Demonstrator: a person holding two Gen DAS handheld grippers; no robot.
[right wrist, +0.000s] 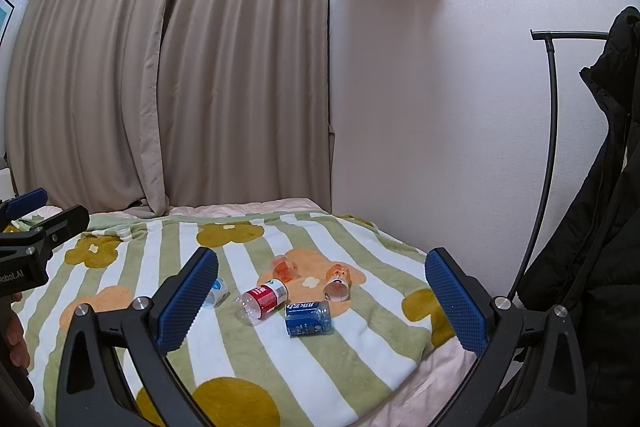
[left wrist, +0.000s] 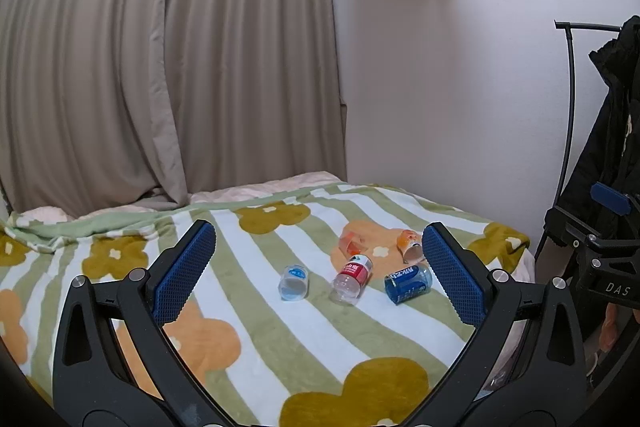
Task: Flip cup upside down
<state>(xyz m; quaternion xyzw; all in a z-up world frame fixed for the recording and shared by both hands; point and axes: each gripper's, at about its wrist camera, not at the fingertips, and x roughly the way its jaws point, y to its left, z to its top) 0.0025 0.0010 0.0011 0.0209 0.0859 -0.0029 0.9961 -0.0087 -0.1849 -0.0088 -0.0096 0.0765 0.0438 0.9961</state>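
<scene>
Left wrist view: left gripper [left wrist: 320, 267] spread wide, empty, above the striped fleece blanket [left wrist: 248, 339]; five small clear plastic cups lie on their sides between the fingers, among them the red-label cup [left wrist: 353, 279] and blue-label cup [left wrist: 408, 283]. Right wrist view: right gripper [right wrist: 322, 297] likewise released, holding nothing. Which cup is targeted is unclear. Risk: thin round walls roll or crush on the soft pile.

Left wrist: looks forward and down between the spread left gripper [left wrist: 320, 271] fingers.
Right wrist: likewise, from further right.
Shared: striped flower-print fleece blanket [left wrist: 248, 311] [right wrist: 372, 339], well ahead.
</scene>
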